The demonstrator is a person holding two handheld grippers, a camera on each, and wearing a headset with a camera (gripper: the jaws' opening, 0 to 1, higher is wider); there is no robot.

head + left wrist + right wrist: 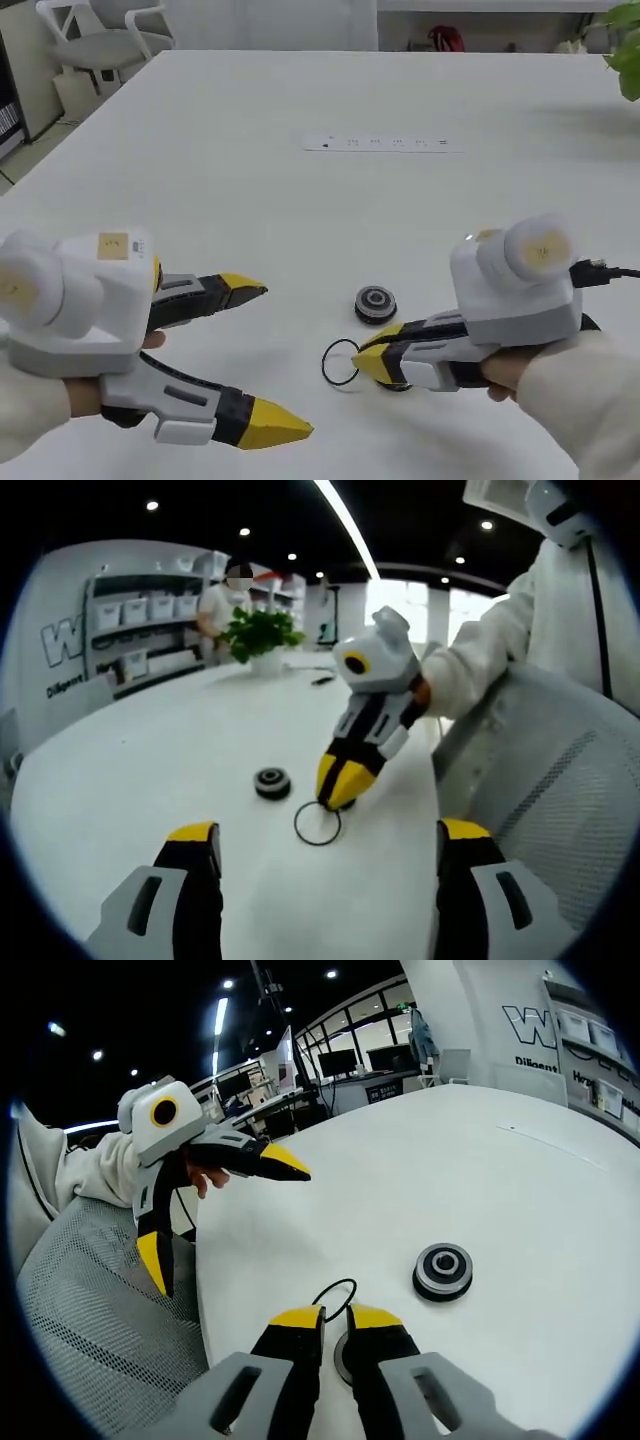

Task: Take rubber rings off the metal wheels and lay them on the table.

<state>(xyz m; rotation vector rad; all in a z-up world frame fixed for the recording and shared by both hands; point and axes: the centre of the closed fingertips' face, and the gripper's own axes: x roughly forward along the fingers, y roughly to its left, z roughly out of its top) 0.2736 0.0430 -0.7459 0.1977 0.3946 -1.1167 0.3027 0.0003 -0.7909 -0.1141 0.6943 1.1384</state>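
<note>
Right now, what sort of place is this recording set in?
Probably an open-plan office or lab workspace. The signs are a large white table used as the workbench, shelving stocked with storage bins, and computer monitors in the background.

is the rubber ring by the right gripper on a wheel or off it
Off. The rubber ring lies flat as a bare loop on the table at the right gripper's tips, apart from the wheel.

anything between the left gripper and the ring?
No. In the head view the table between the open left gripper and the ring is bare; the left gripper view agrees.
</note>
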